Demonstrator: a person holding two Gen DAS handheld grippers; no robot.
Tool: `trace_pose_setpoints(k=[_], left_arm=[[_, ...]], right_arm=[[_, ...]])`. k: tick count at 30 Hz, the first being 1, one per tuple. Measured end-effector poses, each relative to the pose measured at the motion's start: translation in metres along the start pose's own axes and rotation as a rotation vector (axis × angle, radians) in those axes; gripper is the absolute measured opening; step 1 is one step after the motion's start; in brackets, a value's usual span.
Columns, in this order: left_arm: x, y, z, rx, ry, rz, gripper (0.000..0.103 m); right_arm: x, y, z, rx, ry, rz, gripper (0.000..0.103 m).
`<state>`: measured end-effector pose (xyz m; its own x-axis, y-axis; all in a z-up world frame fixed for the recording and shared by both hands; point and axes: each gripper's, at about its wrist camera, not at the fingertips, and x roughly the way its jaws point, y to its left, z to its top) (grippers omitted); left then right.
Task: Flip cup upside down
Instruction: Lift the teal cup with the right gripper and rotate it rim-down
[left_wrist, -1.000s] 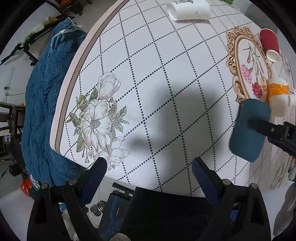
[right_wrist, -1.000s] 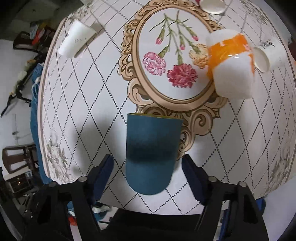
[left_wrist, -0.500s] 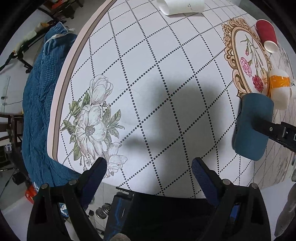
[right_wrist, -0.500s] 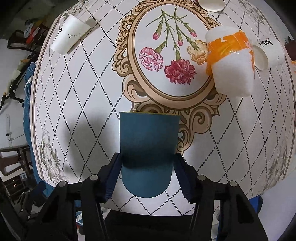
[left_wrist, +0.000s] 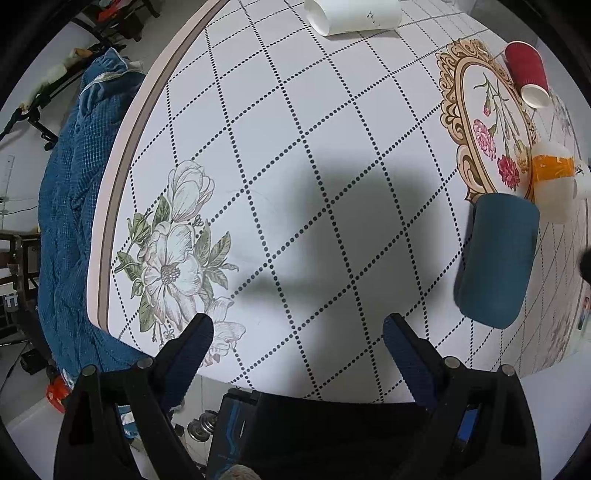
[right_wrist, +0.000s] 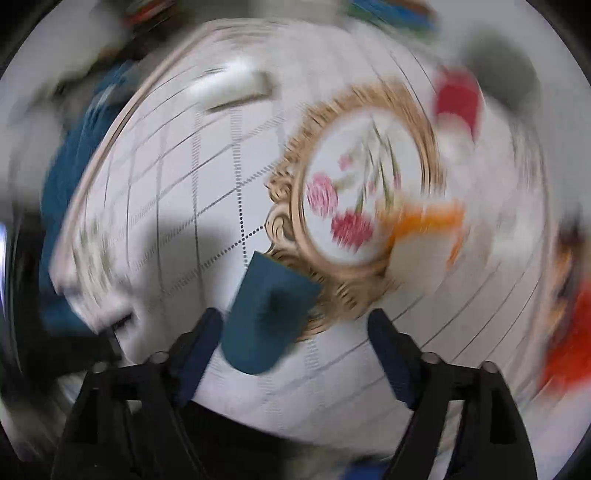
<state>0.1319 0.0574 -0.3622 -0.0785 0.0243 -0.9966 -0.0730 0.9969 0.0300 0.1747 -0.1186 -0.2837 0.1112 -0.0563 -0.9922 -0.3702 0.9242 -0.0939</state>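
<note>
Patterned table (left_wrist: 295, 110), blue cup (left_wrist: 496, 258) inverted

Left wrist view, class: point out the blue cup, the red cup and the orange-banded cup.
Blue cup (left_wrist: 496, 258), left wrist view, middle of its side wall.
Red cup (left_wrist: 526, 70), left wrist view, its ribbed side.
Orange-banded cup (left_wrist: 552, 168), left wrist view, on the orange band.

Heavy blur; right claw (right_wrist: 295, 328) spread, teal cup (right_wrist: 267, 314) between.
</note>
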Motion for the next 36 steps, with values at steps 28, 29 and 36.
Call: trace_pose_setpoints(k=[28,29,36], left_arm=[[0.059,-0.014,0.041,0.041,0.077,-0.037,0.095],[0.060,-0.016,0.044,0.044,0.077,-0.036,0.095],[0.065,-0.025,0.060,0.055,0.079,-0.029,0.095]], right_arm=[[0.119,0.105,-0.138,-2.266,0.065,-0.684,0.086],[0.121,0.105,-0.139,-2.283,0.067,-0.679,0.086],[0.132,0.102,-0.142,-2.365,0.077,-0.674,0.086]])
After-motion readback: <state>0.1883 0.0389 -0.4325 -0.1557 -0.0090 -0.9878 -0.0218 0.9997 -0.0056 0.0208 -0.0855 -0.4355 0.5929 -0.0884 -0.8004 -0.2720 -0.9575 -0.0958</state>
